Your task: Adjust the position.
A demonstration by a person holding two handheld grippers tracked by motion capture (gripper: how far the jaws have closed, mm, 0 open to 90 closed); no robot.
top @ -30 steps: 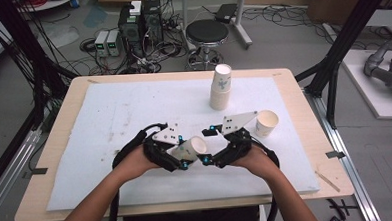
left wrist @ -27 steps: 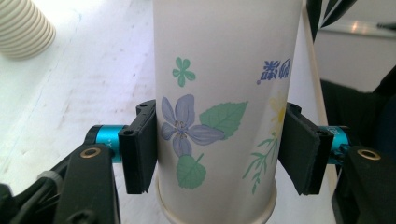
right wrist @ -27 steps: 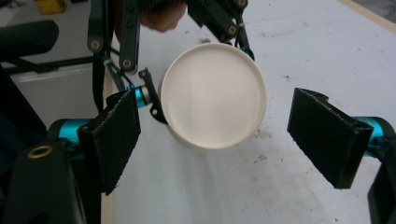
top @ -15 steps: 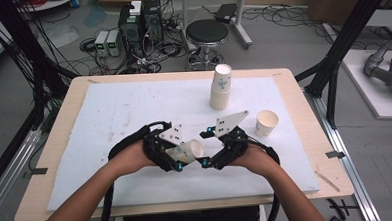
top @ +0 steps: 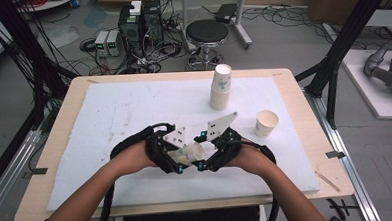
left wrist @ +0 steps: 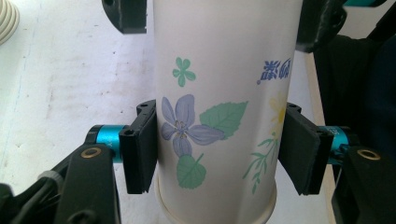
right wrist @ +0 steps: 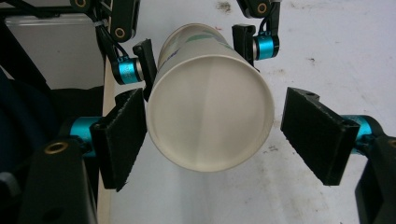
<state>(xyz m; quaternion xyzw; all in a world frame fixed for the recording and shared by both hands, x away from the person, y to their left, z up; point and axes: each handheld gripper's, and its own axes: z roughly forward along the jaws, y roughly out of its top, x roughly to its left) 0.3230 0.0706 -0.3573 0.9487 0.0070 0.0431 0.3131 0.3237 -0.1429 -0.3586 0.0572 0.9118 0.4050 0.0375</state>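
A paper cup (top: 190,153) printed with flowers lies on its side in the air, low over the white mat (top: 109,114), between my two grippers. My left gripper (top: 178,159) is shut on it. In the left gripper view both pads press the sides of the cup (left wrist: 219,93) at my left gripper (left wrist: 217,149). My right gripper (top: 204,156) stands open around the other end. In the right gripper view the round end of the cup (right wrist: 210,121) faces the camera at my right gripper (right wrist: 219,137): the left pad (right wrist: 119,140) touches it, the right pad (right wrist: 320,135) stands off.
A stack of paper cups (top: 220,87) stands at the back of the mat, and a single upright cup (top: 266,123) sits to the right of my hands. The mat's near edge runs just below my wrists. A stool (top: 207,32) stands beyond the table.
Both hands and the cup have drifted slightly left and toward the near edge. The left gripper's hold on the cup is unchanged.
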